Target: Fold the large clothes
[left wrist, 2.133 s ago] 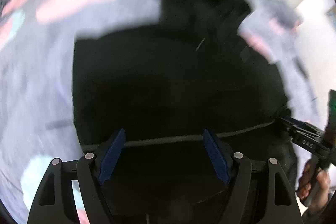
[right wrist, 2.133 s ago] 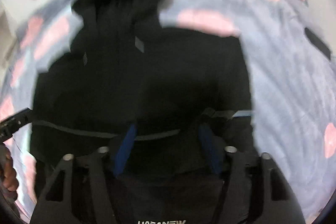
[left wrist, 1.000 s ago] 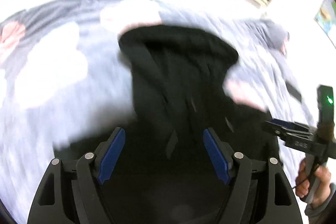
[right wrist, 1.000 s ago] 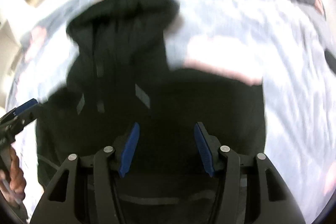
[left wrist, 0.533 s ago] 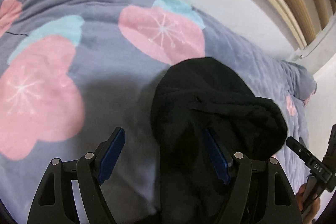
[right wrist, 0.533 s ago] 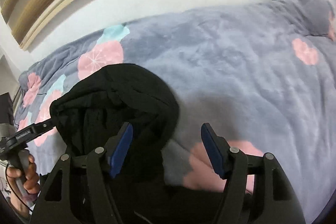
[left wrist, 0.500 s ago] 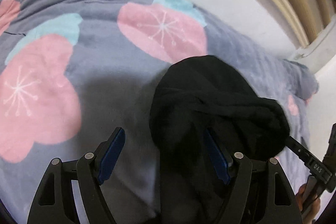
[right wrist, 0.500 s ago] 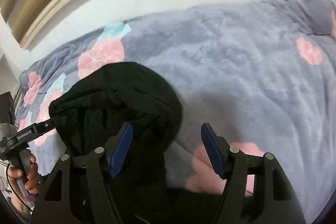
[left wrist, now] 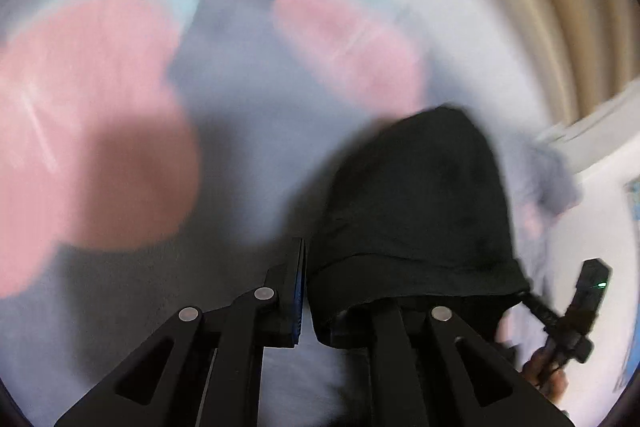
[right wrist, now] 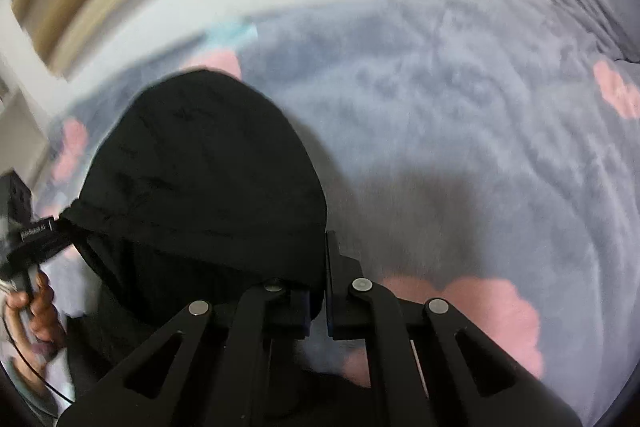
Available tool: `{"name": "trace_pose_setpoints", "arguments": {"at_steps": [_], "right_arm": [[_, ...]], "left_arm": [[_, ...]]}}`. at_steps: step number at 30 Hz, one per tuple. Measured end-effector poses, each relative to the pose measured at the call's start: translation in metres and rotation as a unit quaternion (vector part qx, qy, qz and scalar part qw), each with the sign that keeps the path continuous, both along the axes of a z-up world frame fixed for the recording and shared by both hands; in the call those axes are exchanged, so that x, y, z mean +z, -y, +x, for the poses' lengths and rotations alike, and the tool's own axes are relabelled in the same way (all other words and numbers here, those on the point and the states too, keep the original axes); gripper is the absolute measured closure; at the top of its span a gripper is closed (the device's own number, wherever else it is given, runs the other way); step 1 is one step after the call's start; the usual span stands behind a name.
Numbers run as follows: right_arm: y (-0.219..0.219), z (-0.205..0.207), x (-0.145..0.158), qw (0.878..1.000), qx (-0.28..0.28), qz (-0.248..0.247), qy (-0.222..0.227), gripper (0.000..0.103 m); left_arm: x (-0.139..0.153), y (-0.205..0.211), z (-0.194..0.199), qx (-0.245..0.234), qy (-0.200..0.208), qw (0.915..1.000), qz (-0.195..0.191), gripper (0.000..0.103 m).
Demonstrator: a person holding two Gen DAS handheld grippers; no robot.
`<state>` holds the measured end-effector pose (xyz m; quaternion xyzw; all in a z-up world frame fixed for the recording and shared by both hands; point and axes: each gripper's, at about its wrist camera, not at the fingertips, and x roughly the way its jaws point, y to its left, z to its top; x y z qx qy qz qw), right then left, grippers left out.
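Left tongs point(left wrist: 306, 291), right tongs point(right wrist: 318, 291) just clamped onto black hoodie's hood point(right wrist: 208, 179) edges. Soft, floppy, light; hold rim.

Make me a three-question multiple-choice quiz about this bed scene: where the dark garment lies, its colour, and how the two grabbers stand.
1. The hood lies on:
A a blanket
B a chair
C a bare floor

2. The hood is:
A red
B black
C white

3. The left gripper and right gripper are:
A wide open
B out of sight
C pinched on the hood's edge

Answers: A, the grey blanket with pink flowers spreads under it; B, the cloth is black throughout; C, both pairs of jaws have just closed, with black cloth between them.
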<state>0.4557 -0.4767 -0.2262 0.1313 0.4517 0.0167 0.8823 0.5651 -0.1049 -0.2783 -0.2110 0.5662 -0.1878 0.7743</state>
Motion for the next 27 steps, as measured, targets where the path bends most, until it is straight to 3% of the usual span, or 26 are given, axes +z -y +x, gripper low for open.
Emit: {"name": "trace_pose_setpoints", "arguments": {"at_steps": [2,3,5,6,8,10,12,14,18,20,23,25,27], "right_arm": [[0.000,0.014,-0.036,0.999,0.003,0.014,-0.049,0.098],[0.002,0.017,-0.049,0.998,0.003,0.032,-0.062,0.098],[0.007,0.018,-0.052,0.997,-0.001,0.049,-0.064,0.097],[0.007,0.017,-0.047,0.997,0.003,0.050,-0.065,0.089],[0.008,0.011,-0.035,0.997,0.009,0.039,-0.067,0.079],[0.010,0.000,-0.021,0.998,0.015,0.024,-0.057,0.072],[0.012,-0.012,-0.006,0.998,0.023,0.032,-0.042,0.054],[0.015,-0.027,0.015,0.999,0.023,0.028,-0.019,0.045],[0.009,-0.030,0.062,0.999,0.022,0.023,0.031,0.039],[-0.003,-0.019,0.072,0.999,0.030,0.016,0.039,0.035],[-0.033,0.013,0.072,0.998,0.052,-0.002,0.038,0.035],[-0.049,0.032,0.055,0.998,0.064,0.004,0.021,0.035],[-0.065,0.040,0.030,0.997,0.075,0.000,-0.001,0.035]], "left_arm": [[-0.019,-0.012,0.006,0.015,-0.021,0.9977,-0.063,0.090],[-0.016,-0.014,0.006,0.013,-0.024,0.9970,-0.072,0.089],[-0.003,-0.010,0.000,-0.006,-0.004,0.9990,-0.044,0.083],[0.007,-0.007,-0.005,-0.022,0.011,0.9994,-0.023,0.082],[0.025,-0.004,-0.017,-0.042,0.031,0.9985,0.017,0.058],[0.046,-0.010,-0.032,-0.044,0.060,0.9957,0.055,0.047],[0.068,-0.021,-0.048,-0.044,0.090,0.9932,0.059,0.047],[0.086,-0.033,-0.053,-0.034,0.114,0.9907,0.065,0.047],[0.128,-0.025,-0.050,-0.025,0.167,0.9844,0.050,0.044],[0.139,0.001,-0.040,-0.048,0.182,0.9815,0.034,0.038],[0.127,0.044,-0.026,-0.086,0.175,0.9791,0.059,0.037],[0.097,0.068,-0.016,-0.106,0.137,0.9822,0.073,0.037],[0.063,0.080,-0.015,-0.108,0.111,0.9814,0.114,0.038]]}}
